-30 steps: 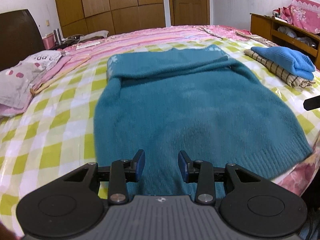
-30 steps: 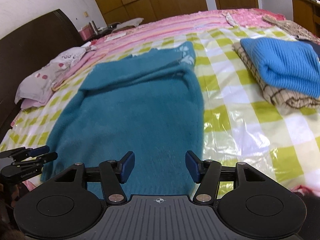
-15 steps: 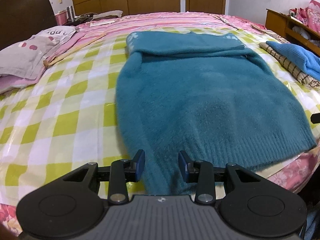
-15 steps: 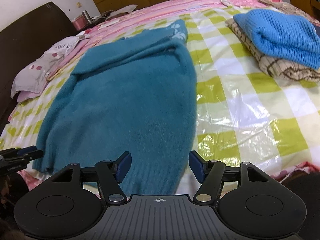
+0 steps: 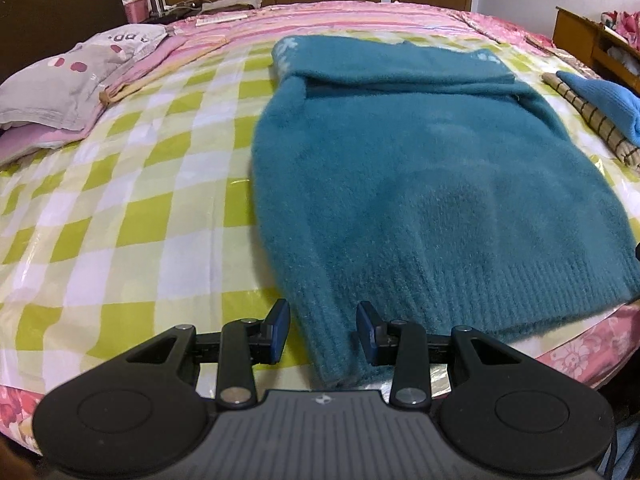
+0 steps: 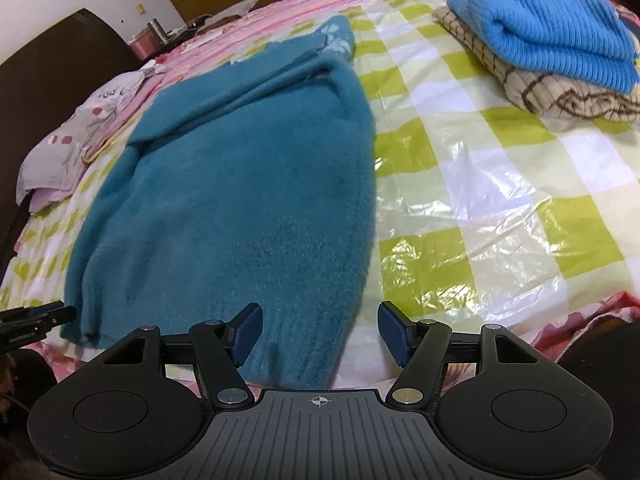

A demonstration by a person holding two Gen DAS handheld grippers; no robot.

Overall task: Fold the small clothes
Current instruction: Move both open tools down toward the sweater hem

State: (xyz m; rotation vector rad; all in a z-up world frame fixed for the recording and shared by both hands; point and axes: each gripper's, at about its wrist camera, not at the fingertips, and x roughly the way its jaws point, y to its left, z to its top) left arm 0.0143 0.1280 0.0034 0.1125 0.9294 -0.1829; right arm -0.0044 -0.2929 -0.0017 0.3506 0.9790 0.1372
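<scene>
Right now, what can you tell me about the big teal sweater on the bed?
The sweater is teal, fuzzy knit, with a ribbed hem nearest the cameras and pale flower marks at its far end. It lies flat on the checked sheet, sleeves folded across the top, the hem reaching the bed's near edge. The left gripper straddles one hem corner and the right gripper the other; both are open, and neither seems to pinch it yet.

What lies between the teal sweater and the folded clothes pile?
Only bare checked plastic sheet separates the teal sweater from the folded clothes pile, shown in the right wrist view.
</scene>
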